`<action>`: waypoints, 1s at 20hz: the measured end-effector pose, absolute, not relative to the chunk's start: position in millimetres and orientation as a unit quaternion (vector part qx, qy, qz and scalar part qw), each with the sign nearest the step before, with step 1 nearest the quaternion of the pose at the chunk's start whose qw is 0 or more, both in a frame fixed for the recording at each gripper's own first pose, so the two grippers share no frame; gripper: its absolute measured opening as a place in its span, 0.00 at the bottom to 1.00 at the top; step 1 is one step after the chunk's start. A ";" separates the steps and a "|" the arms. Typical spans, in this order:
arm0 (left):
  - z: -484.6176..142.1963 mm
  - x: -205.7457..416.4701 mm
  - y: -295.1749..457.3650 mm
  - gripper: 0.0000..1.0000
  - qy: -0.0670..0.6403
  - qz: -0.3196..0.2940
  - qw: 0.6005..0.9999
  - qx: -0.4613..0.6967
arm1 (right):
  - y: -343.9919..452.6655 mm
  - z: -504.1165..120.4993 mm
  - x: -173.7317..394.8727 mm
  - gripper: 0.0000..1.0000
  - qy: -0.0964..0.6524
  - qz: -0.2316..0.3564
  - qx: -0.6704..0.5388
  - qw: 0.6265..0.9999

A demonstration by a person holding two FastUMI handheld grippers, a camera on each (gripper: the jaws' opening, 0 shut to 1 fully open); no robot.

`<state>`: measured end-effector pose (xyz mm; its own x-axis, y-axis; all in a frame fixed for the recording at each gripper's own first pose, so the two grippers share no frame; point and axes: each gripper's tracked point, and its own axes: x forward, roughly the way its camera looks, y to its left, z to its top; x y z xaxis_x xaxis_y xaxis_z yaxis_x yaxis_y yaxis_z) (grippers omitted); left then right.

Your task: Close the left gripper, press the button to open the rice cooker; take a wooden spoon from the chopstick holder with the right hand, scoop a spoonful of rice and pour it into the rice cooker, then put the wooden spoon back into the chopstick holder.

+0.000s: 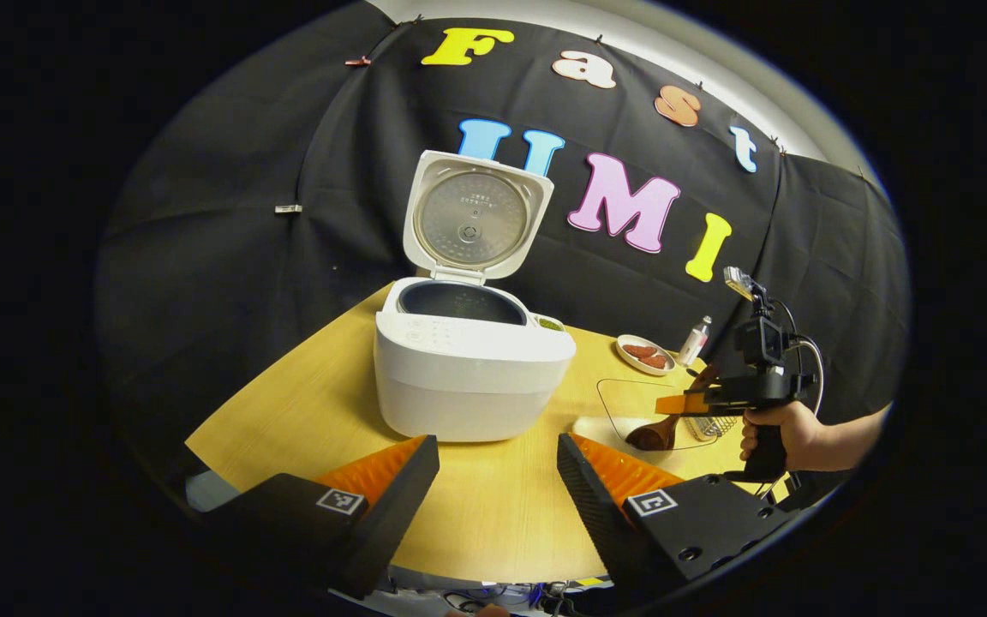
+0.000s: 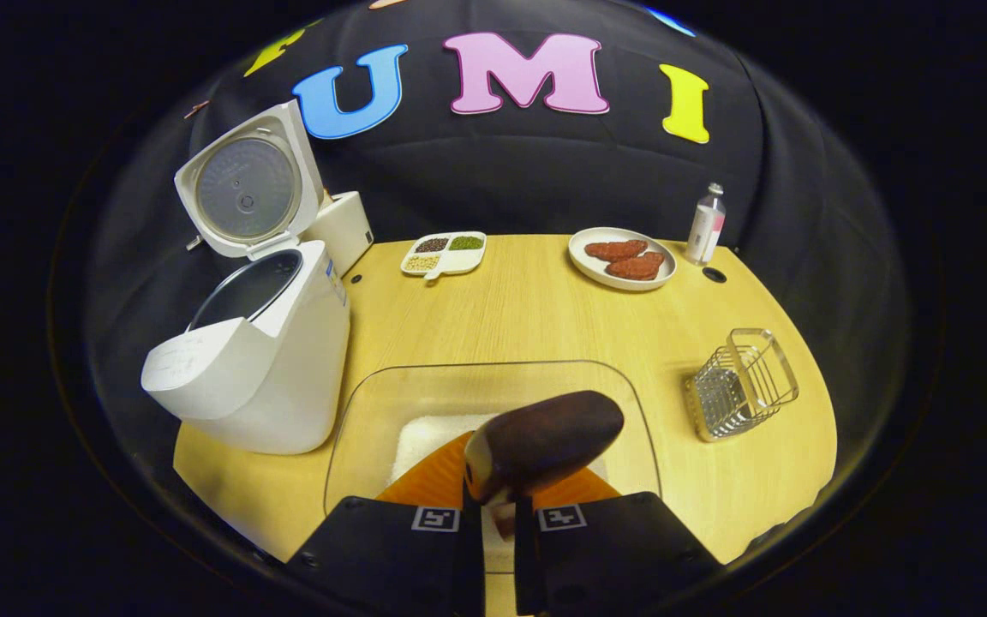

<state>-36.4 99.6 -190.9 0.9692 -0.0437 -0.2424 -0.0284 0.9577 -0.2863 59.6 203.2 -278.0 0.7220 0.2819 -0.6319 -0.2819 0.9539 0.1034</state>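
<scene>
Right gripper (image 2: 498, 514) clamped the wooden spoon (image 2: 545, 446) above the clear rice container (image 2: 356, 411), while the left gripper (image 1: 498, 467) hung wide apart before the open-lidded rice cooker (image 1: 468, 377)

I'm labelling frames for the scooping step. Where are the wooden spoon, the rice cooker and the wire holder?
wooden spoon (image 2: 545, 444): right gripper view, on the back of its bowl.
rice cooker (image 1: 468, 377): left gripper view, on its front wall.
wire holder (image 2: 742, 384): right gripper view, on its wire side.

Your rice cooker (image 2: 245, 343) sits left on the table (image 2: 545, 317), clear container (image 2: 493, 403) beside it. The wire holder (image 2: 742, 381) stands right, the plate (image 2: 622, 257) behind.
</scene>
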 end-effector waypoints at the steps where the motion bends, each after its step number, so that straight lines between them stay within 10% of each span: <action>1: -190.6 -36.3 102.8 0.95 0.124 -0.002 0.982 -0.145 | 208.3 -278.9 55.4 0.18 0.346 0.152 0.010 0.926; 20: -188.5 -41.5 109.9 0.95 0.129 0.001 0.983 -0.132 | 196.5 -248.4 56.9 0.18 0.425 0.080 0.302 0.850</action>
<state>-41.5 109.9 -188.5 0.9666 -0.0330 -0.2542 -0.0352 0.9652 -0.2591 56.9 196.5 -248.4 0.6258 0.3928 -0.6739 0.1204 0.8049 0.5810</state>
